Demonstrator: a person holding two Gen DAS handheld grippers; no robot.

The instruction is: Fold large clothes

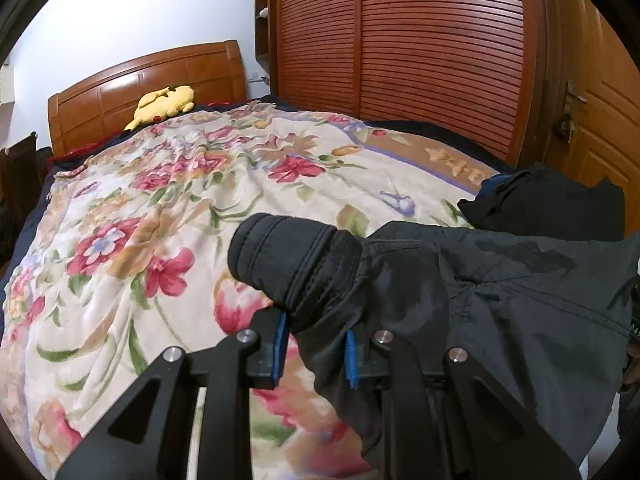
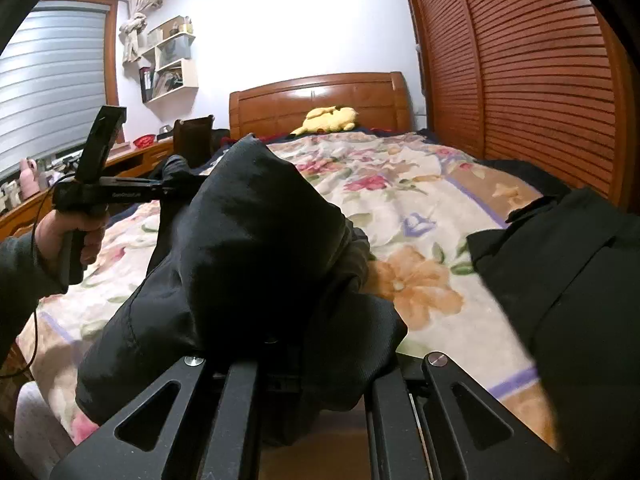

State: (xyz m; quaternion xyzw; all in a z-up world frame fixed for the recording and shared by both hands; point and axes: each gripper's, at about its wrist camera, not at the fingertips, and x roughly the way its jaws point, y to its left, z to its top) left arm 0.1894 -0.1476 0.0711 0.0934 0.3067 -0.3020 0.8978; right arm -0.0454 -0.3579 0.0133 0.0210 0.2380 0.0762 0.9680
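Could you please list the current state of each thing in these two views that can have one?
black jacket: lifted off the bed, held by both grippers.
left gripper: shut on the jacket's cuffed sleeve.
right gripper: shut on jacket fabric.
dark garment: lying crumpled on the bed.
floral blanket: spread over the bed, wrinkled.
yellow plush toy: lying by the headboard.
wardrobe doors: closed.

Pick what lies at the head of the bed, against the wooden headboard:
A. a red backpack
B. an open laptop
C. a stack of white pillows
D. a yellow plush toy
D: the yellow plush toy lies in front of the headboard, beyond the floral blanket; the right wrist view shows it there too.
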